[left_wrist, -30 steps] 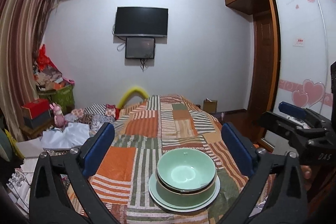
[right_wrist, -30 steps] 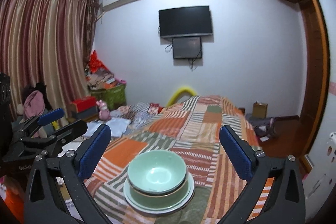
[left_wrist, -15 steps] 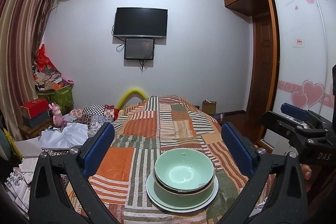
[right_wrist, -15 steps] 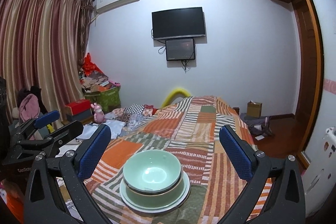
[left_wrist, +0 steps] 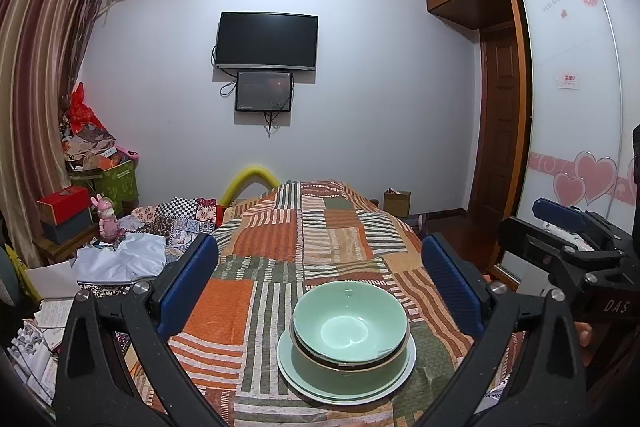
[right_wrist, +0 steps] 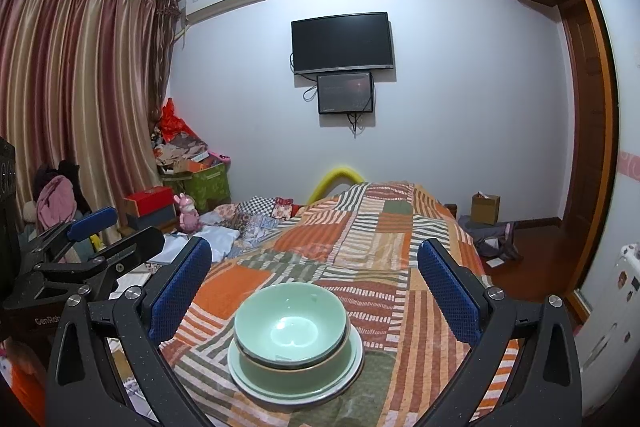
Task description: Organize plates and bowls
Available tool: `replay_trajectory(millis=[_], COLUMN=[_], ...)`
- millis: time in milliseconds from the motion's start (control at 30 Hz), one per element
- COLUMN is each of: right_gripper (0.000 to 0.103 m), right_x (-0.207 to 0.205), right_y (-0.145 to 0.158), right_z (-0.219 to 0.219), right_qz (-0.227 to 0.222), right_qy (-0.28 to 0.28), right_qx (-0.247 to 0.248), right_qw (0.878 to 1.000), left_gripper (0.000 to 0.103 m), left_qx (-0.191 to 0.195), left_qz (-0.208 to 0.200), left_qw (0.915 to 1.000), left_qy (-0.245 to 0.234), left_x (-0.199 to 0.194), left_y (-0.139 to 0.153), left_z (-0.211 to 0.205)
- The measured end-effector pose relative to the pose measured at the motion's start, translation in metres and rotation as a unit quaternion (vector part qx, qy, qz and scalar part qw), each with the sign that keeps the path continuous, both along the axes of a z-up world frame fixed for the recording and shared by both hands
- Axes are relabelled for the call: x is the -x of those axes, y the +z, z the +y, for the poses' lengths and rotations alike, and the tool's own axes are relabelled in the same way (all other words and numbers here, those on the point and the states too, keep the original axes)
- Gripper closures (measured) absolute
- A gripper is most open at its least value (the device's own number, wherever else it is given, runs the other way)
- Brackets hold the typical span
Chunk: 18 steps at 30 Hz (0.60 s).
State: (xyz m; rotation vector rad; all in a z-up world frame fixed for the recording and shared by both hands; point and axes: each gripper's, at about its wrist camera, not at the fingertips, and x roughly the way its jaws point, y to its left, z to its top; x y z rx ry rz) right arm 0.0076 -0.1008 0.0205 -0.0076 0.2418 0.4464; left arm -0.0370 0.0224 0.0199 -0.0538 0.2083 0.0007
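I see pale green bowls (left_wrist: 350,323) stacked on pale green plates (left_wrist: 344,385), over a bed quilt (left_wrist: 312,247) patched in orange, olive, cream stripes. My left hand-held gripper (left_wrist: 320,279) has blue pads (left_wrist: 188,283) on black arms. Curtains (right_wrist: 80,87) show maroon and gold stripes.

The left hand-held gripper (left_wrist: 320,285), black-framed with blue pads, is spread wide and holds nothing. Ahead of it, on the bed's orange, green and white striped patchwork quilt (left_wrist: 280,247), two pale green ceramic bowls (left_wrist: 350,333) sit nested on a pale green round plate (left_wrist: 308,381). The right hand-held gripper (left_wrist: 568,227) shows at the frame's right edge, apart from the stack.
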Motion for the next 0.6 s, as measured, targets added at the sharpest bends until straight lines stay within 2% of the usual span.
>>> replay_trajectory(millis=[600], right_gripper=[0.0], right_x=[-0.0032], right_y=[-0.0006], right_z=[-0.0015], right_qz=[0.007], right_qy=[-0.003], right_qx=[-0.002], right_qw=[1.0], left_gripper=[0.0], left_qx=[0.003], left_qz=[0.005], left_qw=[1.0], left_qy=[-0.006], left_x=[-0.0032], left_y=[-0.0005], left_z=[0.0027])
